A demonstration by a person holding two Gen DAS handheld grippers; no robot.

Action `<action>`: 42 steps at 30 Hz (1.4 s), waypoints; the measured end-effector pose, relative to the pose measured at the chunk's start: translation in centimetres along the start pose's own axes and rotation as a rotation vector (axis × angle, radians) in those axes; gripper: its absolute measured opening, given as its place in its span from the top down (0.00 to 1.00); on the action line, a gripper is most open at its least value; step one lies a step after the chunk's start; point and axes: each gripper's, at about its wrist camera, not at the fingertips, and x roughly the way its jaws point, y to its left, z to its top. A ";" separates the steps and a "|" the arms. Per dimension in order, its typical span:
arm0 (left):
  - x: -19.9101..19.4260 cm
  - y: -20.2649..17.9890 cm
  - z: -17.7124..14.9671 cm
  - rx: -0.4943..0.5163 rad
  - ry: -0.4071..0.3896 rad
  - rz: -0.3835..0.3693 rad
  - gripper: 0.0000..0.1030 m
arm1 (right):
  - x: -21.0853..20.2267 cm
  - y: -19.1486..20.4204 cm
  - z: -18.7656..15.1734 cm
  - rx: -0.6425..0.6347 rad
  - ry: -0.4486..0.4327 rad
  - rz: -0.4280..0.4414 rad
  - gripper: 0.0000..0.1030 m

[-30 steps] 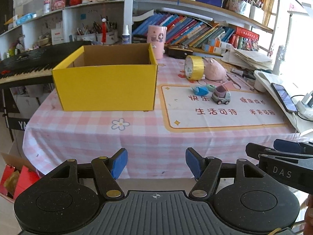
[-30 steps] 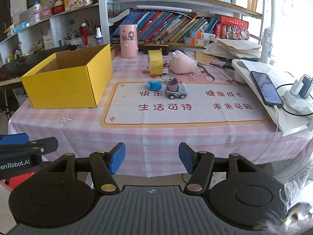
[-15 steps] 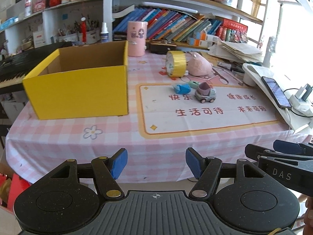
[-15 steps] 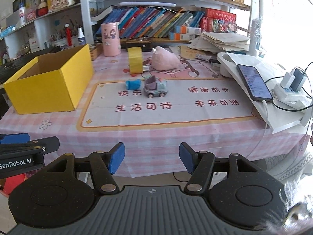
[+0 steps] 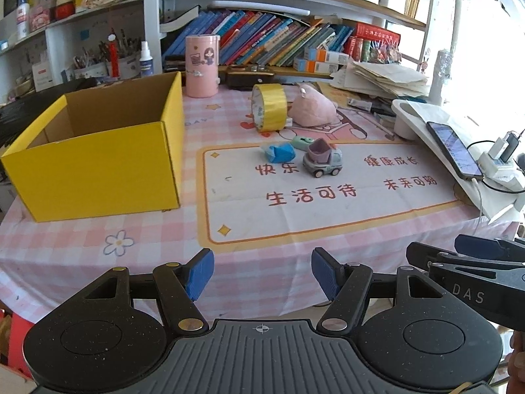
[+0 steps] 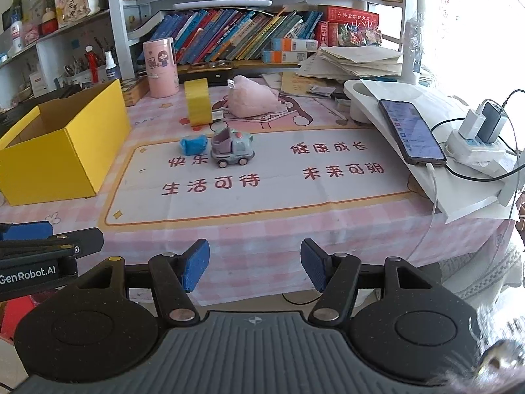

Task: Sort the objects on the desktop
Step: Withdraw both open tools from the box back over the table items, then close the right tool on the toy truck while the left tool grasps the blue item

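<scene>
The toy truck (image 5: 322, 161) is sitting on the printed mat (image 5: 328, 210) near the middle of the table, a blue wrapped lump (image 5: 280, 152) just beside it and a small green piece (image 5: 302, 142) behind. Farther back a yellow tape roll (image 5: 269, 106) is standing on edge beside a pink plush (image 5: 313, 109). The yellow box (image 5: 98, 164) is lying open-topped off to the left on the checked cloth (image 5: 98, 249). Both the left gripper (image 5: 262, 274) and the right gripper (image 6: 252, 267) are hanging before the table edge, jaws parted and holding nothing.
</scene>
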 end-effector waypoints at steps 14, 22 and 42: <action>4.3 -2.1 3.4 -0.047 0.012 0.053 0.35 | 4.5 -2.6 3.2 -0.048 0.032 0.055 0.42; 6.9 -2.7 6.0 -0.100 0.007 0.132 0.35 | 8.2 -3.7 5.9 -0.095 0.029 0.128 0.40; 9.6 -2.8 11.0 -0.164 -0.015 0.317 0.35 | 16.6 -2.7 10.4 -0.230 0.028 0.319 0.29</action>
